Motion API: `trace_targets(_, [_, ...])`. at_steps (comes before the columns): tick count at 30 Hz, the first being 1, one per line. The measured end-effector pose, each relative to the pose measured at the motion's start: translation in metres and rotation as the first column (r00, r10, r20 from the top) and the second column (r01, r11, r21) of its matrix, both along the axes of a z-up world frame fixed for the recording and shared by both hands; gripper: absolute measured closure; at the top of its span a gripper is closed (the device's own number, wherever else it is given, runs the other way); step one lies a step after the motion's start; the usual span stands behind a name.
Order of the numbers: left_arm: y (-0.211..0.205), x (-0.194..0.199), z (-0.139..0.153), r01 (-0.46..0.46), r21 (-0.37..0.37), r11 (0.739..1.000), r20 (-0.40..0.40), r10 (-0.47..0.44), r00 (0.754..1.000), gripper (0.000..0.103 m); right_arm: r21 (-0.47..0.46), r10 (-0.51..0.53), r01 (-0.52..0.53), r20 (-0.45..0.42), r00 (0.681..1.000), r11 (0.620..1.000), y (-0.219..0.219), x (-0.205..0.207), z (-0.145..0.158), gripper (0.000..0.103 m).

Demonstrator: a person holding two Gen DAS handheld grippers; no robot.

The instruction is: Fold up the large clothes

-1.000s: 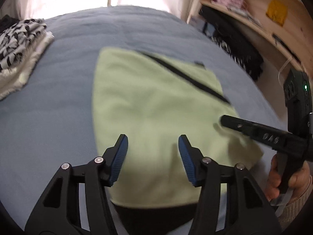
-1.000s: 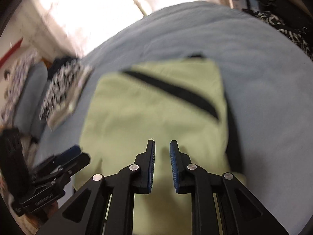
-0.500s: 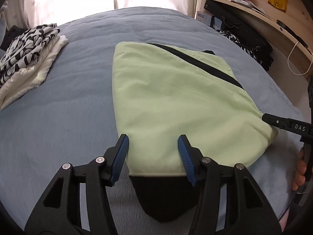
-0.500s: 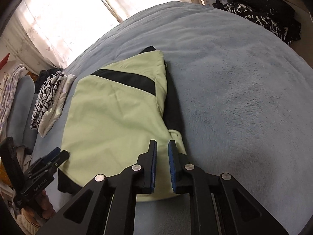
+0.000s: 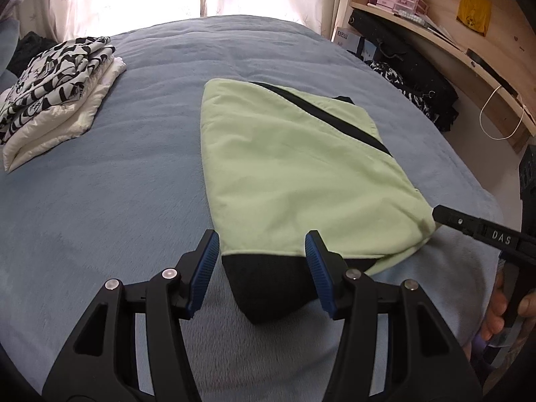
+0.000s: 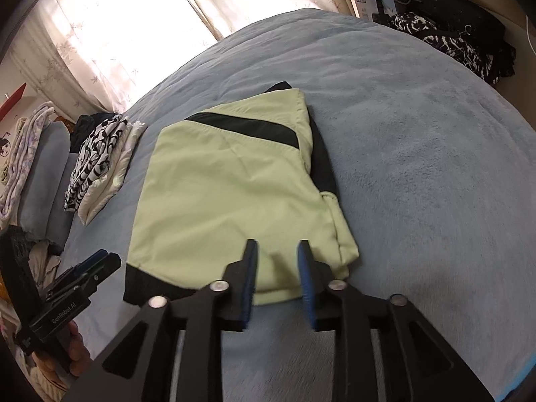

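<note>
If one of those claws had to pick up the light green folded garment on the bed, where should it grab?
Probably the near right corner of the green garment, where the layers bunch into a raised lip off the blue blanket. The right claw hangs open just before it, so come in low from the near edge; the flat middle offers nothing to pinch.

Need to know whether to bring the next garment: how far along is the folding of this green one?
Nearly done: the green garment lies folded flat on the bed, beside a folded stack. Both tongs, left and right, are open, holding nothing. Perhaps stacking remains.
</note>
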State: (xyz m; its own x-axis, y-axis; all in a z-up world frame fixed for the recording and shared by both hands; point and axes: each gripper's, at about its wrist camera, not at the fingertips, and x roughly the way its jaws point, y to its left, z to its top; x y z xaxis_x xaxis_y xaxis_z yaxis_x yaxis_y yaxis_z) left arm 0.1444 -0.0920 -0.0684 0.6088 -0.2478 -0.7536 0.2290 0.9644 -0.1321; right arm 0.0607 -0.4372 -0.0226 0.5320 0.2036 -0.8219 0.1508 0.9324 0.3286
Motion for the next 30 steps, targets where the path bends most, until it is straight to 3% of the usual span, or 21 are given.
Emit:
trace_targets(7, [0.011,-0.021,0.009,-0.001,-0.019,1.0,0.007,0.001,1.0,0.053,-0.001,0.031,-0.031,-0.018,0.999,1.0,0.008,-0.024,0.006,0.064])
trace_targets(11, [0.016,-0.029,0.008,-0.006,-0.011,1.0,-0.001,0.006,1.0,0.053,-0.006,0.052,-0.052,-0.021,0.998,0.999,0.011,-0.033,0.006,0.046])
trace_targets(16, [0.026,-0.034,0.004,-0.021,-0.016,1.0,-0.021,0.02,1.0,0.053,-0.011,0.087,-0.087,-0.016,0.996,0.996,0.016,-0.045,0.011,0.035])
trace_targets(18, [0.029,-0.034,0.003,-0.029,-0.019,0.999,-0.034,0.028,0.999,0.053,-0.016,0.098,-0.098,-0.016,0.995,0.995,0.015,-0.046,0.015,0.024])
trace_targets(20, [0.032,-0.031,0.001,-0.035,-0.03,0.999,-0.055,0.034,0.998,0.053,-0.022,0.108,-0.109,-0.013,0.994,0.994,0.014,-0.047,0.019,0.019])
trace_targets(28, [0.035,-0.015,-0.002,-0.066,-0.055,0.996,-0.101,0.06,0.993,0.052,-0.067,0.154,-0.155,-0.023,0.988,0.986,0.009,-0.033,0.045,0.015])
trace_targets(30, [0.034,-0.009,-0.005,-0.062,-0.07,0.996,-0.119,0.054,0.991,0.048,-0.08,0.154,-0.155,-0.026,0.988,0.985,0.005,-0.026,0.05,0.013])
